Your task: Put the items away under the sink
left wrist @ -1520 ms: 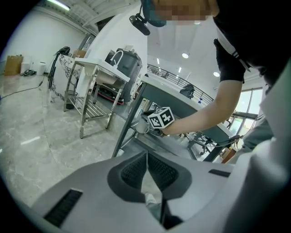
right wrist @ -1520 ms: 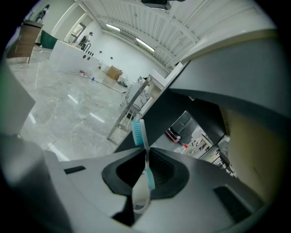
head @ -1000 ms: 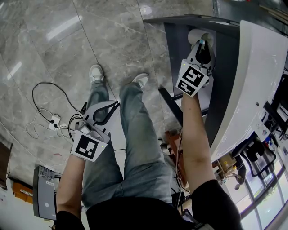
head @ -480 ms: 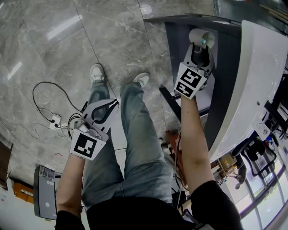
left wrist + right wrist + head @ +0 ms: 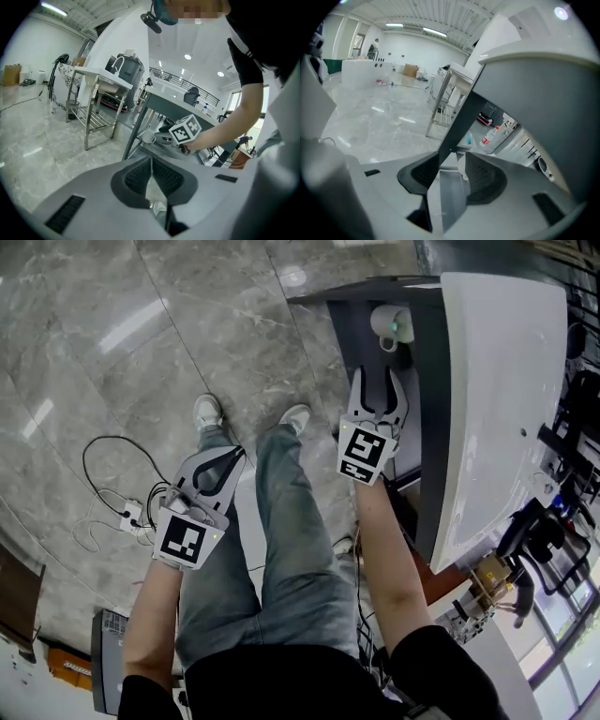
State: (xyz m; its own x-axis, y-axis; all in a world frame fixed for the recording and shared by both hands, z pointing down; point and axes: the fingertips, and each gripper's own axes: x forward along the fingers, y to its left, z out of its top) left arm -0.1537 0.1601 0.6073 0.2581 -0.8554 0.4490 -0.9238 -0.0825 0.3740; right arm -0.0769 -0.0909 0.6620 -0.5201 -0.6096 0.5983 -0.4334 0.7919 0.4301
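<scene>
White sink [image 5: 497, 409], grey veined floor [image 5: 141, 334], blue jeans [image 5: 300, 549].

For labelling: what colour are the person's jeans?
The jeans are faded blue; the head view shows them best.

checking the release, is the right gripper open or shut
Open: the right gripper has just opened, jaws apart and gripping nothing; the white cup sits beyond it.

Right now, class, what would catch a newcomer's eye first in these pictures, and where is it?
The right tongs, which have just been opening with nothing between them, point at a white cup-like item on the dark shelf under the white sink top. The left tongs are shut over the person's left leg, near a corded power strip on the marble floor.
</scene>
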